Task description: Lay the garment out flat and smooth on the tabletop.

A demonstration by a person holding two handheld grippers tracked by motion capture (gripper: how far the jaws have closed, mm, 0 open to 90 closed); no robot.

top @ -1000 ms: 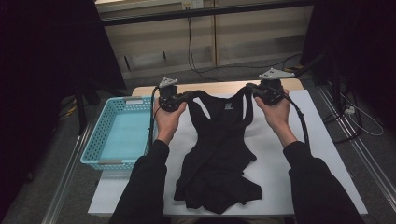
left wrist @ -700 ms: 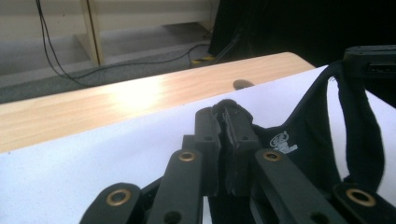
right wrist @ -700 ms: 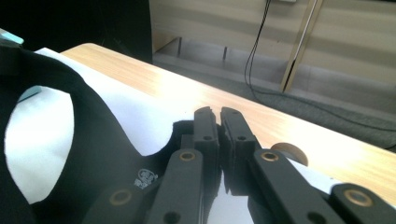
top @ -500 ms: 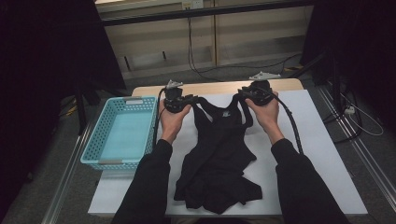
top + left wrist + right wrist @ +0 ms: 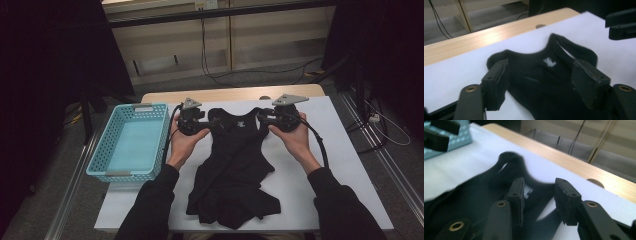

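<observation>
White sheet [image 5: 320, 165] covers wooden table [image 5: 235, 94].

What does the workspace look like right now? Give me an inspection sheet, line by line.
Surface: white sheet over a wooden table.
Job's things: black tank top lying flat, neck away from the person, hem rumpled.
Clutter: empty blue basket at the table's left edge.
Grippers: left gripper open, jaws astride the top's shoulder; right gripper open over the other strap.
Cables: one trails from each gripper; more lie on the floor behind.
Surroundings: pale cabinets, dark room.
</observation>
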